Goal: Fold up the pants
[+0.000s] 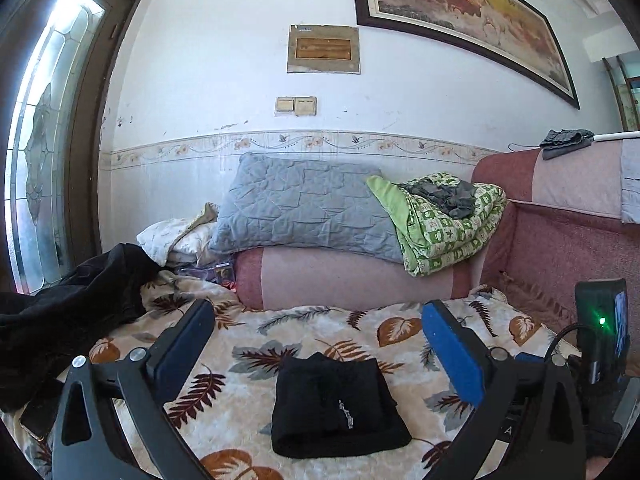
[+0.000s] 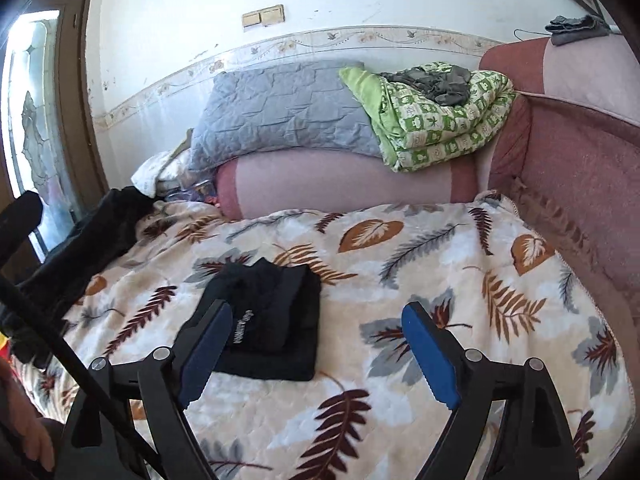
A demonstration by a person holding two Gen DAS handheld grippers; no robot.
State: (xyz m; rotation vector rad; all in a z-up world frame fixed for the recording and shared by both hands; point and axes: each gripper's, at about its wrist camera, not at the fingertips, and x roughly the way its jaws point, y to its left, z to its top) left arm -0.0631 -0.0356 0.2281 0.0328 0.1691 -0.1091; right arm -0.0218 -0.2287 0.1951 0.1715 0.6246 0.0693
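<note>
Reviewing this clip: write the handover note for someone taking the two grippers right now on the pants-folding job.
Left gripper: open, holding nothing, raised above the bed and aimed at the folded black pants.
Right gripper: open, holding nothing; the pants sit just ahead of its left finger.
Pants: a compact black rectangle lying flat in the middle of the leaf-print blanket, small white logo facing up.
Done: the fold looks complete and both grippers have let go.
Left: possibly nothing on this pair. A heap of dark clothing lies at the blanket's left edge; whether it is next, I cannot tell.
</note>
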